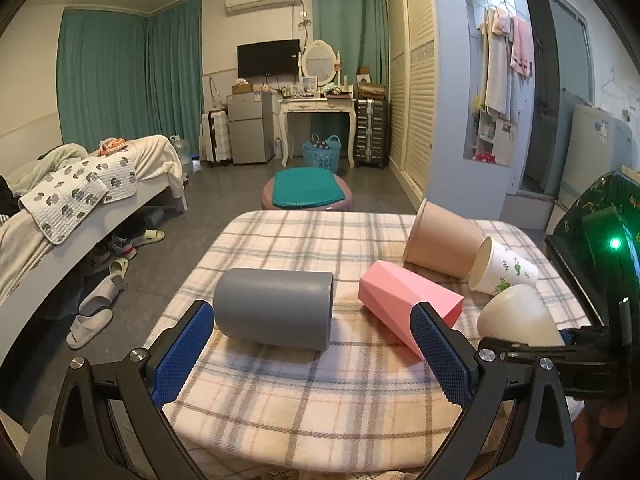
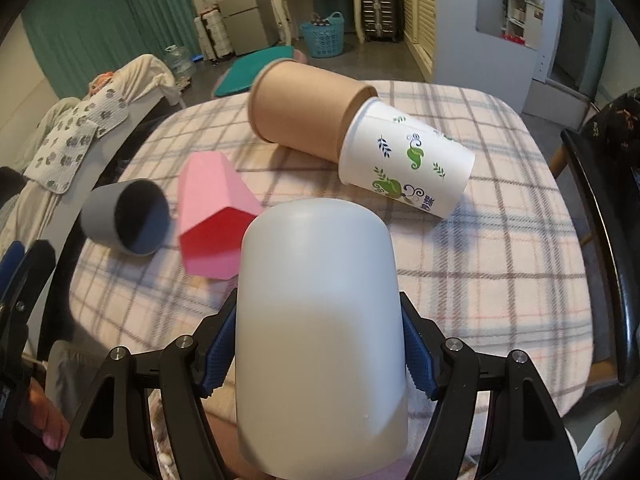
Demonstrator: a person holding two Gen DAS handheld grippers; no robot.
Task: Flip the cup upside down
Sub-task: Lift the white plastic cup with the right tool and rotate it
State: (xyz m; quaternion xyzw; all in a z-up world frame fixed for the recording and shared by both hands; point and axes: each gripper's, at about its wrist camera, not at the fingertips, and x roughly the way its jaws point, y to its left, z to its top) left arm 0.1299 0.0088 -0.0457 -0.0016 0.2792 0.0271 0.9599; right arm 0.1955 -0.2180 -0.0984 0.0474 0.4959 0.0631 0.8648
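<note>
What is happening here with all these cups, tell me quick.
A person works two handheld grippers over a plaid-covered table. The right gripper is shut on a white cup, its closed end pointing away from the camera. The left gripper is open and empty near the gray cup. The gray, pink, brown and printed paper cups lie on their sides.

Five cups are in view: one grey cup (image 1: 274,308) at nine o'clock, one pink faceted cup (image 1: 404,306) at the centre, one brown paper cup (image 1: 444,240) at one o'clock, one white leaf-printed paper cup (image 1: 504,272) at two o'clock, and one plain white cup (image 2: 320,320) at six o'clock. Two grippers.
</note>
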